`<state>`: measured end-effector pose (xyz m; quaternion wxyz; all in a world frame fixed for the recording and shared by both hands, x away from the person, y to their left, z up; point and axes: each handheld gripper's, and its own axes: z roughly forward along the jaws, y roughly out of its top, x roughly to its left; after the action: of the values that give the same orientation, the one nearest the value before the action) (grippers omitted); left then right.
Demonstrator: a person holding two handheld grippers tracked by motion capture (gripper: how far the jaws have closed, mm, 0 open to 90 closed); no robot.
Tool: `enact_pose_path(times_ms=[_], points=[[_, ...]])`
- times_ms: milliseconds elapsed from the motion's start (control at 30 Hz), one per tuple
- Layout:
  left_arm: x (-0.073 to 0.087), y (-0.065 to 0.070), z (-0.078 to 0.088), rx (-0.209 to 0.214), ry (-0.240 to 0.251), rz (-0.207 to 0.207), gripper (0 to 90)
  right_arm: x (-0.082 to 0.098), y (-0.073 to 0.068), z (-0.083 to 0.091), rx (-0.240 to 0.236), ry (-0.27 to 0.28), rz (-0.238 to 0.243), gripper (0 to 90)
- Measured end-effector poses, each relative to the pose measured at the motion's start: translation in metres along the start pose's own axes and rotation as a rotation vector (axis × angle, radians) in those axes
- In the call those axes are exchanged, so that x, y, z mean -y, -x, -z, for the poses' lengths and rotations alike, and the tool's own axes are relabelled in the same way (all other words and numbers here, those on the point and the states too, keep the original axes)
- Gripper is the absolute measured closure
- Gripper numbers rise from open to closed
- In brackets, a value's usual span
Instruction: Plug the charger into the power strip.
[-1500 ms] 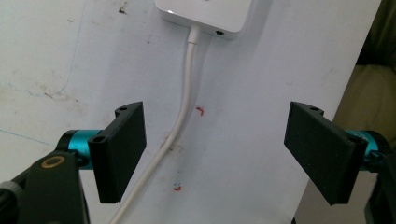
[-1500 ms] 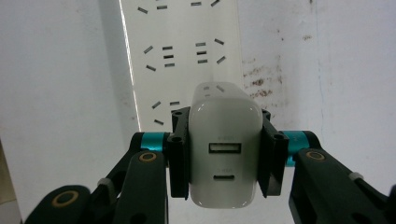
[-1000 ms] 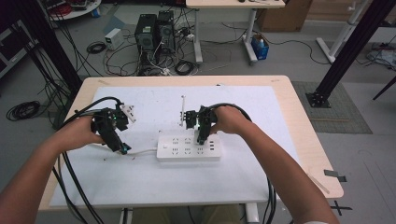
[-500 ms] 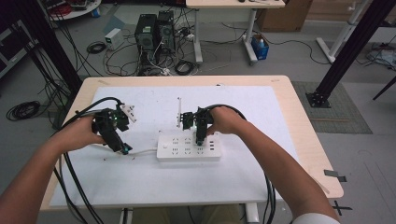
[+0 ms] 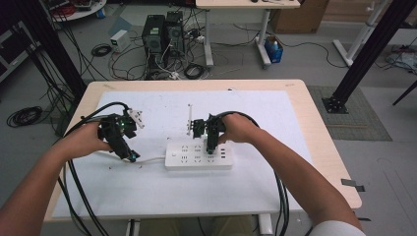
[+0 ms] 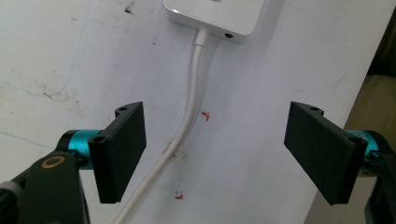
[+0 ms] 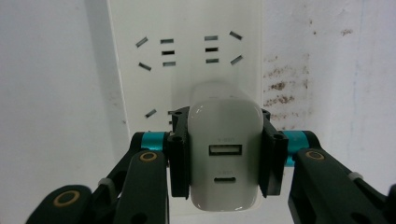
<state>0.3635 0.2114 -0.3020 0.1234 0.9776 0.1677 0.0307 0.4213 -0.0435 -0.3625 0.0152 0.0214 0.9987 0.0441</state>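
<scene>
White charger (image 7: 224,156) with two ports, clamped in right tongs (image 7: 225,154) over power strip (image 7: 187,56), left tongs (image 6: 224,154) wide

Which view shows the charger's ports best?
The right gripper view: the white charger sits clamped in the right gripper, its two ports facing the camera, above the power strip. In the high view the gripper hides it. The left gripper view has the strip's end and cable.

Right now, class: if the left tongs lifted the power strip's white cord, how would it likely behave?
The white cord already curves across the table, so it would probably sag, not stay stiff. Its smooth round jacket might slip. Its far end joins the power strip, so lifting may tug that.
</scene>
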Motion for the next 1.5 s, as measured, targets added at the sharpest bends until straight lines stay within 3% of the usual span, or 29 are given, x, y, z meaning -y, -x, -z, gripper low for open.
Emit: enact_pose_path(times_ms=[167, 200, 300, 367, 400, 433, 467, 567, 733, 933, 1067, 1200, 1233, 1267, 1300, 1367, 1400, 1467, 1500], points=[[-0.001, 0.001, -0.001, -0.009, 0.005, 0.004, 21.0, 0.000, 0.006, -0.003, -0.032, 0.011, -0.008, 62.8], [-0.001, 0.001, 0.000, -0.010, 0.001, 0.000, 21.1, 0.000, 0.003, -0.003, -0.019, 0.006, -0.008, 62.8], [0.000, 0.001, 0.000, -0.008, 0.006, 0.003, 21.0, -0.004, -0.014, -0.005, 0.085, -0.012, 0.070, 62.8], [0.000, 0.000, 0.000, -0.008, 0.005, 0.006, 21.1, -0.005, -0.017, -0.005, 0.105, -0.026, 0.081, 62.9], [0.000, 0.000, 0.000, -0.008, 0.005, 0.006, 21.1, -0.005, -0.017, -0.005, 0.105, -0.026, 0.081, 62.9], [0.000, 0.000, 0.000, -0.005, 0.005, 0.010, 21.0, -0.004, 0.000, -0.005, 0.002, -0.018, 0.016, 62.7], [0.001, 0.000, 0.000, -0.006, 0.002, 0.009, 21.1, -0.003, 0.005, -0.005, -0.031, -0.010, 0.004, 62.6], [0.001, 0.000, 0.000, -0.006, 0.006, 0.013, 21.1, -0.002, 0.011, -0.007, -0.075, 0.009, -0.021, 62.5], [0.003, -0.001, 0.001, -0.009, 0.002, 0.009, 21.1, -0.001, -0.005, -0.009, 0.028, 0.014, 0.009, 62.6], [0.004, -0.002, 0.000, -0.007, 0.004, 0.013, 21.1, 0.004, 0.008, -0.010, -0.056, 0.050, -0.017, 62.5], [0.003, -0.002, 0.000, -0.008, 0.007, 0.016, 21.0, 0.006, 0.001, -0.011, -0.015, 0.063, -0.013, 62.5], [0.004, -0.002, 0.000, -0.007, 0.007, 0.018, 21.1, 0.007, 0.002, -0.011, -0.016, 0.071, -0.016, 61.7], [0.004, -0.002, -0.001, -0.006, 0.007, 0.021, 21.1, 0.007, 0.001, -0.011, -0.011, 0.069, -0.012, 59.6], [0.004, -0.002, -0.001, -0.008, 0.006, 0.020, 21.0, 0.007, 0.001, -0.011, 0.001, 0.071, -0.012, 45.1], [0.004, -0.002, -0.001, -0.007, 0.004, 0.021, 21.1, 0.010, 0.004, -0.009, -0.002, 0.092, -0.058, 29.7], [0.004, -0.002, -0.003, -0.003, 0.008, 0.022, 21.0, 0.019, 0.010, 0.003, -0.067, 0.182, -0.152, 25.8], [0.004, -0.002, -0.003, -0.002, 0.010, 0.021, 21.0, 0.029, 0.014, 0.014, -0.068, 0.251, -0.196, 20.8], [0.004, -0.002, -0.003, -0.003, 0.009, 0.019, 21.0, 0.045, 0.019, 0.029, -0.070, 0.313, -0.270, 17.0], [0.004, -0.002, -0.002, -0.005, 0.013, 0.023, 21.0, 0.054, 0.020, 0.036, -0.041, 0.324, -0.306, 10.5]])
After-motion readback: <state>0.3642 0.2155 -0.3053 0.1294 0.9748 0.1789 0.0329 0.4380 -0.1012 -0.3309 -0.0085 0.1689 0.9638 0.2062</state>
